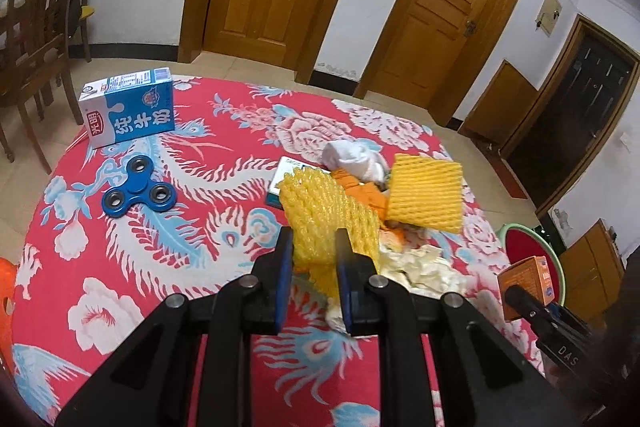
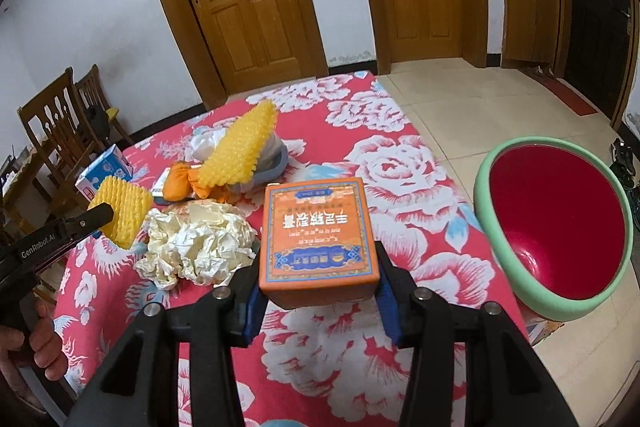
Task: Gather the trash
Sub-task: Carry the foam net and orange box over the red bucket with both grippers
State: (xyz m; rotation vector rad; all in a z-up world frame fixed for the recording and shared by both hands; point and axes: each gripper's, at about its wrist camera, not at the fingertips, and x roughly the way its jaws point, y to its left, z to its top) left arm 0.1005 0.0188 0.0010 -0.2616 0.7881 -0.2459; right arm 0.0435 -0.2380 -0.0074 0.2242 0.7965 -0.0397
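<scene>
A yellow foam fruit net (image 1: 328,223) hangs pinched at one end, lifted off the red floral tablecloth (image 1: 168,195). A second yellow foam net (image 1: 426,193) rests tilted on the heap of orange wrapper (image 2: 182,181) and white tissue (image 1: 352,157). Just beside the heap lies crumpled cream paper (image 2: 200,247). An orange box (image 2: 318,239) — printed face up — is held above the cloth, near the green-rimmed red bin (image 2: 560,227).

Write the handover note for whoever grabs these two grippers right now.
Left gripper: shut on a yellow foam net, lifted off the table.
Right gripper: shut on the orange box, held above the tablecloth.
Bin: right of the table, nothing seen inside.
Left on the table: second foam net, crumpled paper, the orange and white pile, milk carton, blue spinner.
Next: probably drop both items in the bin.
</scene>
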